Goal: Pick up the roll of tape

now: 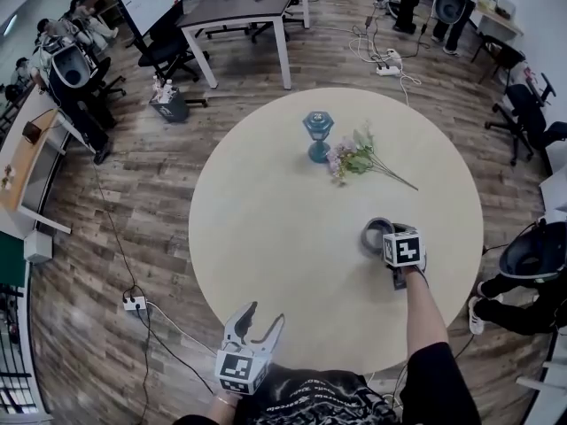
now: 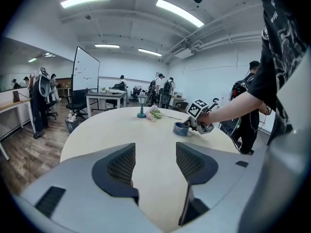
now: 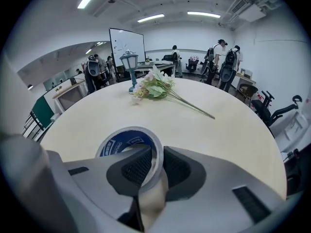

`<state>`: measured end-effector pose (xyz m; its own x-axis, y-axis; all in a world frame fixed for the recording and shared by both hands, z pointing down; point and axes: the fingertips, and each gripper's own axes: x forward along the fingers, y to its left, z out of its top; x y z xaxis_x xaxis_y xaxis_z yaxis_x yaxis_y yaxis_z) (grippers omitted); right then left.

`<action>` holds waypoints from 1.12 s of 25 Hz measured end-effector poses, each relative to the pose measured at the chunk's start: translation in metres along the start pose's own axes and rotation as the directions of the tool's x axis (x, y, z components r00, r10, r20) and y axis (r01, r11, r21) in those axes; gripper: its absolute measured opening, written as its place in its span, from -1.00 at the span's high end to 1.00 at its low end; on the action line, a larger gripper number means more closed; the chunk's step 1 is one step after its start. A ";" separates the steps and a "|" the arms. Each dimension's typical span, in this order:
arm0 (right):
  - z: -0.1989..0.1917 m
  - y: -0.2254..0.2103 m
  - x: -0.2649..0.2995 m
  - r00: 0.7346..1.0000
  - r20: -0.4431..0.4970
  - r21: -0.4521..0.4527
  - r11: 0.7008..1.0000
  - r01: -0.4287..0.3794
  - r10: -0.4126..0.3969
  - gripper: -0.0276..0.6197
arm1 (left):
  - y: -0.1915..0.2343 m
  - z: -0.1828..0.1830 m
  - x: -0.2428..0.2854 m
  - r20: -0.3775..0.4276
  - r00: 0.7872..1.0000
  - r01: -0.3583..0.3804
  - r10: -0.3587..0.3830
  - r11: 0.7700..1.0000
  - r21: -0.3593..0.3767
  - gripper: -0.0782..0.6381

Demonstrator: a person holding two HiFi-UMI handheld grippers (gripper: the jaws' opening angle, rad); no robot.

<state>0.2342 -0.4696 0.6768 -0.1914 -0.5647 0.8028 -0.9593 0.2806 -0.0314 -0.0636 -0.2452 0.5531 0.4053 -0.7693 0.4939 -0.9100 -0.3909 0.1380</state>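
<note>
A roll of tape (image 1: pixel 374 230) with a blue core lies flat on the round beige table (image 1: pixel 266 237), at its right side. My right gripper (image 1: pixel 384 240) comes down on the roll's near rim. In the right gripper view the roll (image 3: pixel 124 141) has its wall clamped between the two pads, one inside the ring and one outside, so this gripper (image 3: pixel 156 165) is shut on it. My left gripper (image 1: pixel 264 319) hovers at the table's near edge with its jaws wide and nothing between them (image 2: pixel 155 161). From there the tape (image 2: pixel 181 128) and the right gripper (image 2: pixel 194 125) show across the table.
A blue lantern (image 1: pixel 318 135) and a bunch of flowers (image 1: pixel 359 159) lie at the far side of the table. Desks, office chairs and cables stand on the wooden floor around it. A person (image 1: pixel 523 282) is close at the right.
</note>
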 end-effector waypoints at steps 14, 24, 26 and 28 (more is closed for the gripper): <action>0.022 0.010 -0.028 0.996 0.084 -0.088 0.995 0.040 -0.032 0.71 | -0.005 0.005 0.000 0.025 1.000 0.010 -0.010 1.000 0.008 -0.01; 0.041 0.021 -0.084 0.975 0.209 -0.112 0.989 0.098 -0.073 0.72 | -0.020 0.009 0.000 0.061 0.996 0.062 -0.064 0.998 0.032 -0.01; 0.042 0.025 -0.098 0.968 0.232 -0.100 0.988 0.120 -0.094 0.72 | -0.021 0.012 0.000 0.074 0.995 0.068 -0.071 0.997 0.038 -0.01; 0.039 0.030 -0.114 0.960 0.254 -0.078 0.987 0.138 -0.115 0.72 | -0.024 0.014 -0.002 0.087 0.993 0.076 -0.080 0.996 0.046 0.00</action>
<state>0.2190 -0.4272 0.5613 -0.1264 -0.7714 0.6236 -0.9575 0.2592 0.1265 -0.0412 -0.2414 0.5366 0.4827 -0.7769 0.4043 -0.8717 -0.4709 0.1359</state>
